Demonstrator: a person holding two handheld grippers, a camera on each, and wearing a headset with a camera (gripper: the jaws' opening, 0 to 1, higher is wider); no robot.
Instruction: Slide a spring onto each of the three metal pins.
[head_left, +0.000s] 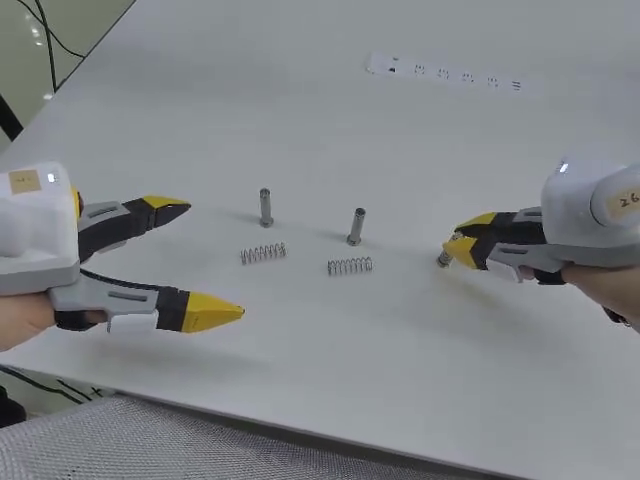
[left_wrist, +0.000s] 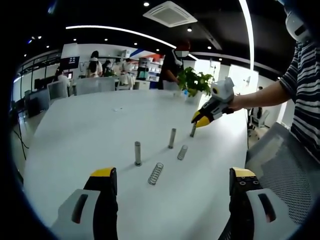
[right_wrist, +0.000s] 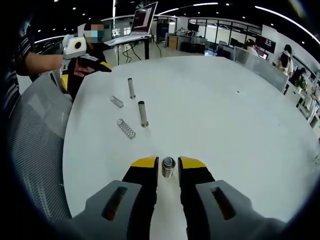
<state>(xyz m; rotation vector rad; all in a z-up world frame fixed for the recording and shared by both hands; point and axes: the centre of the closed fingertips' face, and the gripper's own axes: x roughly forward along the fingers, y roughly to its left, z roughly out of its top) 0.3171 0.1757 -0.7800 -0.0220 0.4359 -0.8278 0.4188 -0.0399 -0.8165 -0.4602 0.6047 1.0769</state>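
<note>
The right hand-held gripper (head_left: 455, 242), at 3 o'clock on the table (head_left: 300, 100), pinches an upright spring (right_wrist: 168, 167). The left hand-held gripper (head_left: 214, 260), at 9 o'clock, is spread wide. Two bare pins (head_left: 265, 207) stand centrally, a loose spring (head_left: 263, 253) at 6 o'clock of each.

In the head view I see the left pin (head_left: 265, 207) and the middle pin (head_left: 356, 226) standing upright and bare near the frame's centre, both slim grey metal. Just below each lies a loose coil on its side: the left spring (head_left: 263, 253) and the middle spring (head_left: 349, 266). At centre right stands the third pin (head_left: 444, 259). In the right gripper view, bottom centre, the third spring (right_wrist: 168, 168) sits coiled around it.
</note>
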